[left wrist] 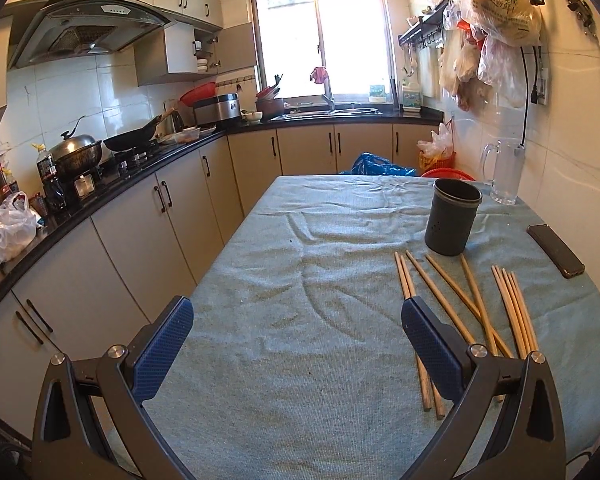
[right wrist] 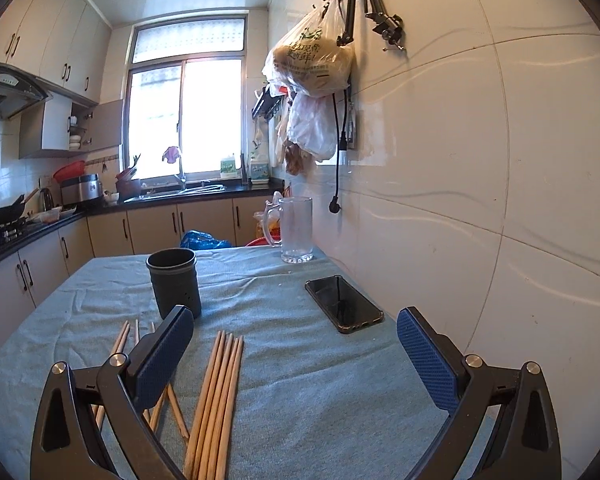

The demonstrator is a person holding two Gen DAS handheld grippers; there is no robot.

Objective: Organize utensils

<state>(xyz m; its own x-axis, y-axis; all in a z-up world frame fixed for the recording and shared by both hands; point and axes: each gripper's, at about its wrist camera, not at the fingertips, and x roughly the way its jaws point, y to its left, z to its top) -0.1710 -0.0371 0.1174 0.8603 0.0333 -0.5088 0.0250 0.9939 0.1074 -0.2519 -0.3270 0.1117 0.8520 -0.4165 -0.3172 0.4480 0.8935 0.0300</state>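
My left tool (left wrist: 296, 322) and right tool (right wrist: 294, 334) hover spread wide, empty — chopsticks (right wrist: 216, 404) lie loose on the counter (left wrist: 284, 248) before the dark cup (right wrist: 175, 282); I'd pinch the bundle mid-length.

The left gripper (left wrist: 296, 322) hangs over the blue tablecloth (left wrist: 300, 264) with its two blue fingers (left wrist: 162, 344) far apart and nothing between them. Wooden chopsticks (left wrist: 452, 304) lie loose by its right finger. Just past them stands a dark cup (left wrist: 452, 216). A phone (left wrist: 555, 250) lies near the edge, and a clear mug (left wrist: 506, 172), maybe empty, stands behind.
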